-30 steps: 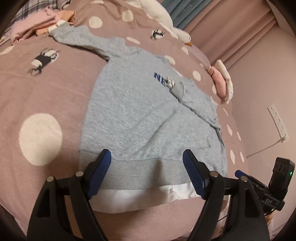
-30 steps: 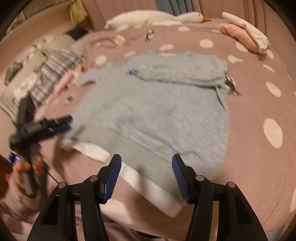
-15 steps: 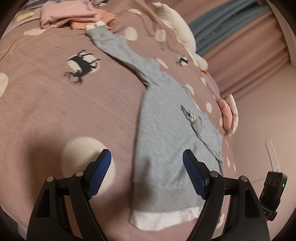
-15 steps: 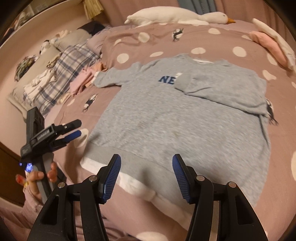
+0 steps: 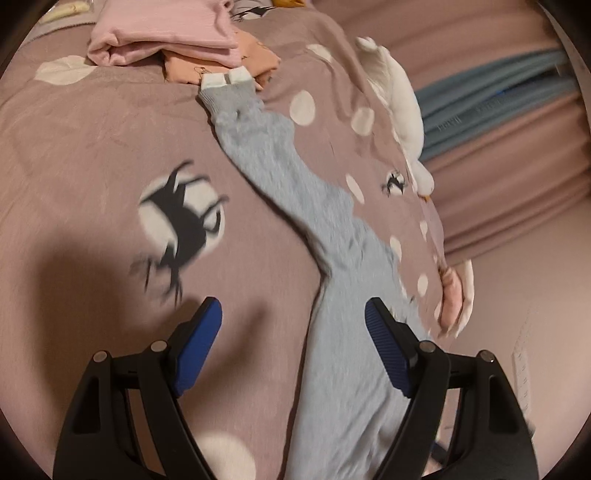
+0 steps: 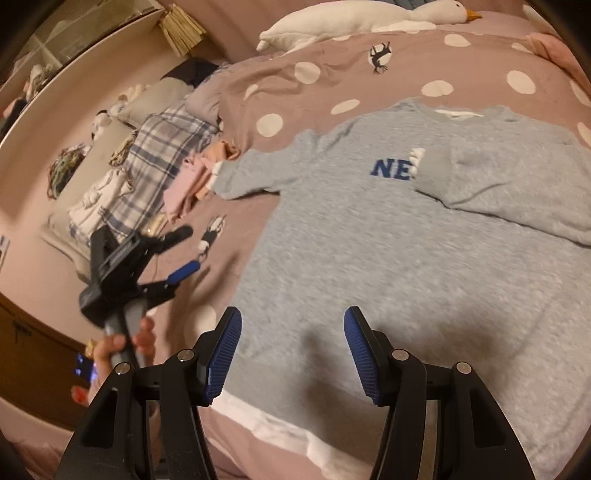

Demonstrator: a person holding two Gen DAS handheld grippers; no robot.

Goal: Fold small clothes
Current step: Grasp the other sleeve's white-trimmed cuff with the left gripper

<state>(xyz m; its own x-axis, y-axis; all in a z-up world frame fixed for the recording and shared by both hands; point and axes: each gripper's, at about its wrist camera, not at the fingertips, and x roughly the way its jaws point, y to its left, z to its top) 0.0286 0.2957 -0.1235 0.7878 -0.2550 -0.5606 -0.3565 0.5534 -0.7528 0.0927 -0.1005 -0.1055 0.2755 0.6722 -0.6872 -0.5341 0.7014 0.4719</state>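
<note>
A small grey sweatshirt (image 6: 388, 258) with blue letters and a white hem lies flat on the pink dotted bed. Its right sleeve (image 6: 517, 188) is folded across the chest; its left sleeve (image 5: 273, 162) stretches out, the white cuff touching a clothes pile. My left gripper (image 5: 293, 350) is open and empty, over the bed beside the sweatshirt's left edge; it also shows in the right wrist view (image 6: 181, 254). My right gripper (image 6: 293, 354) is open and empty above the hem.
Folded pink and orange clothes (image 5: 166, 40) lie by the sleeve cuff. A white goose plush (image 6: 354, 18) lies at the bed's far side. A plaid cloth (image 6: 155, 166) and pillows lie left. Folded pink and white items (image 5: 454, 295) sit at the bed's right edge.
My left gripper has swung left, off the hem and toward the outstretched sleeve. My right gripper has moved closer over the hem. Both stay open.
</note>
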